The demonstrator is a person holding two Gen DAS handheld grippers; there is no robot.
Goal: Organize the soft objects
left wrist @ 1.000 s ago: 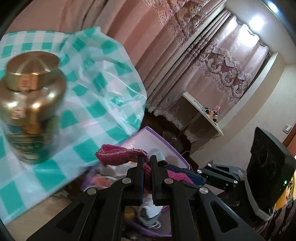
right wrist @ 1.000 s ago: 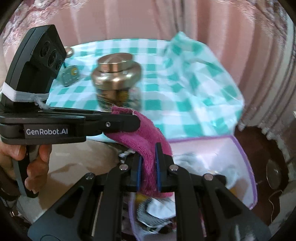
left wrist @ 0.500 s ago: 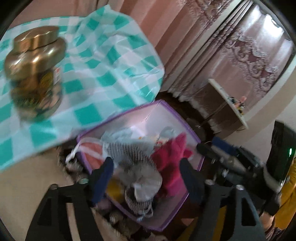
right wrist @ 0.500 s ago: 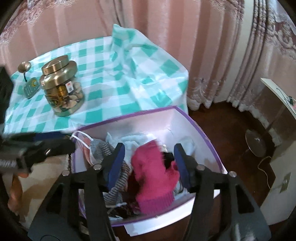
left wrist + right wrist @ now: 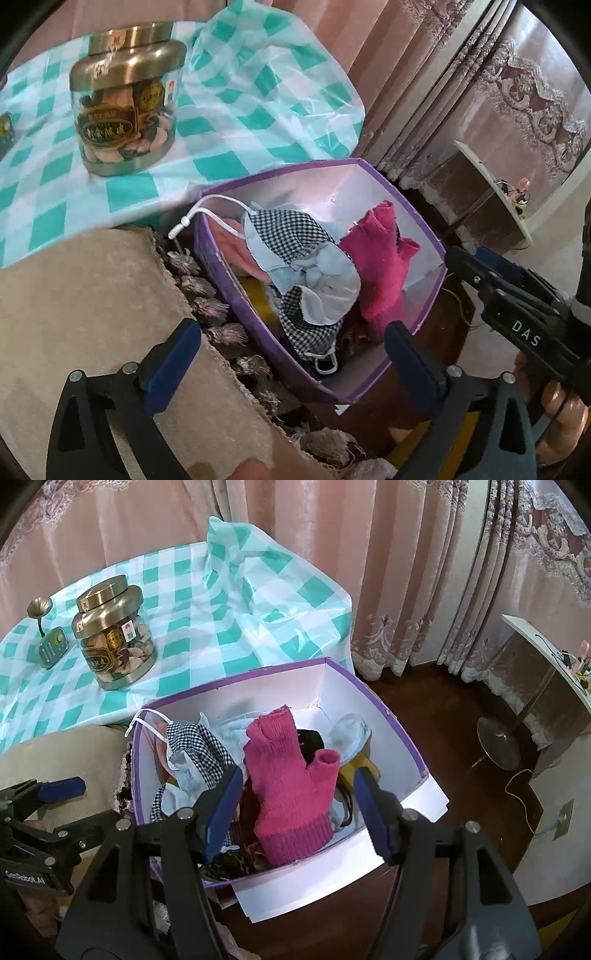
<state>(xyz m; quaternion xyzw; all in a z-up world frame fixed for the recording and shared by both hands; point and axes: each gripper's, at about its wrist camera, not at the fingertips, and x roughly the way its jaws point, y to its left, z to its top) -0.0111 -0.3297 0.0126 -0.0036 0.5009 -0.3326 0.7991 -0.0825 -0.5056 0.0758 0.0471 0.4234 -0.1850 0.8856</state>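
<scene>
1. We've got the pink glove (image 5: 291, 775) lying loose in the purple box (image 5: 391, 716), which hangs off the counter's near edge.
2. Both grippers' fingers are spreading apart with nothing between them: left gripper (image 5: 291, 365), right gripper (image 5: 299, 808). We'd lift clear without snagging the checked mask (image 5: 295, 236).
3. Stuff under the pile is buried, and we can't make out what the yellow thing is.

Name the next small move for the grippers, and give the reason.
Probably lift both grippers clear of the box and go for the next soft item. The pink glove already lies inside, and the left gripper and right gripper are opening with nothing between their pads.
</scene>
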